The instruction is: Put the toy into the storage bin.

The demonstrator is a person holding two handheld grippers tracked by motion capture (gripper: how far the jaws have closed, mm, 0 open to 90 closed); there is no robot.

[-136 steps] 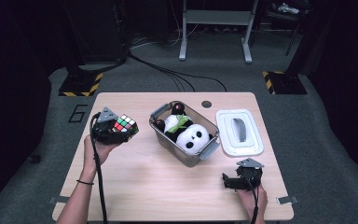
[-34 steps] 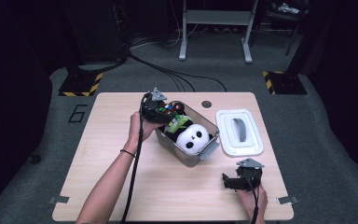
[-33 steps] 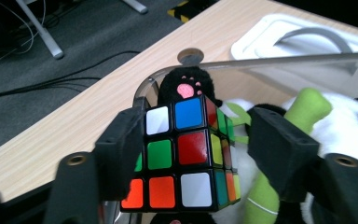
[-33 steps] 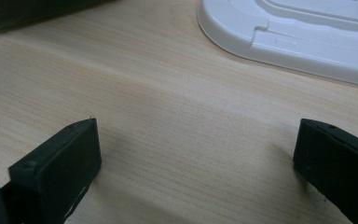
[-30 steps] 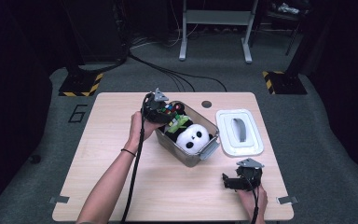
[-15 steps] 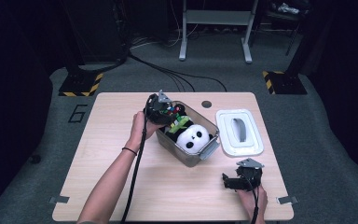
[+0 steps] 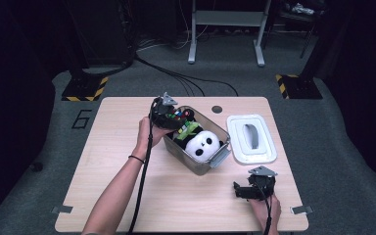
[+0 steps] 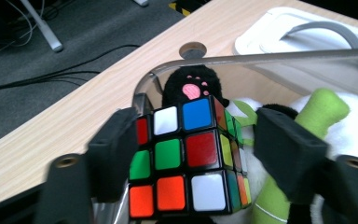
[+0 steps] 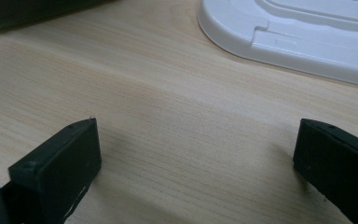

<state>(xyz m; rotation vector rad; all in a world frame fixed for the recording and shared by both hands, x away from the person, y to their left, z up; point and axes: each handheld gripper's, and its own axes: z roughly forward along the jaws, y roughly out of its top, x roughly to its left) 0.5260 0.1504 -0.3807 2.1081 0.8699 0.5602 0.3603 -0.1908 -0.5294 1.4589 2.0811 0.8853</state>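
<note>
Two grippers are at work, and the nearer one is idle. The right gripper (image 7: 236,191) lies on the table (image 7: 107,161) close to its near right corner, jaws spread wide with bare wood between them. It is well apart from the clear bin (image 7: 215,161), so nothing steadies that bin if it is knocked.

The bin sits at the middle of the table, already crowded. A panda plush (image 7: 203,144) fills its near half, with a green plush piece (image 8: 326,102) and a black paw with a pink pad (image 8: 193,86) beyond.

The colour cube (image 8: 186,158) is at the bin's far left corner, between the jaws of the left gripper (image 8: 196,140). The left jaw lies against it. On the right a thin gap seems to show, so I cannot tell whether the cube is pinched or merely flanked.

The main risk, as I judge it, is the cube settling on soft toys instead of the bin floor. It could then tip against the rim (image 8: 261,58), roll out over the corner, or sit too high for the lid. A jaw could also snag the green piece on withdrawal.

Toward the right edge, just beside the bin, the white lid (image 7: 252,139) lies flat. A round cable hole (image 7: 217,109) marks the far edge. Past that, cables (image 7: 186,78) cross the floor.
</note>
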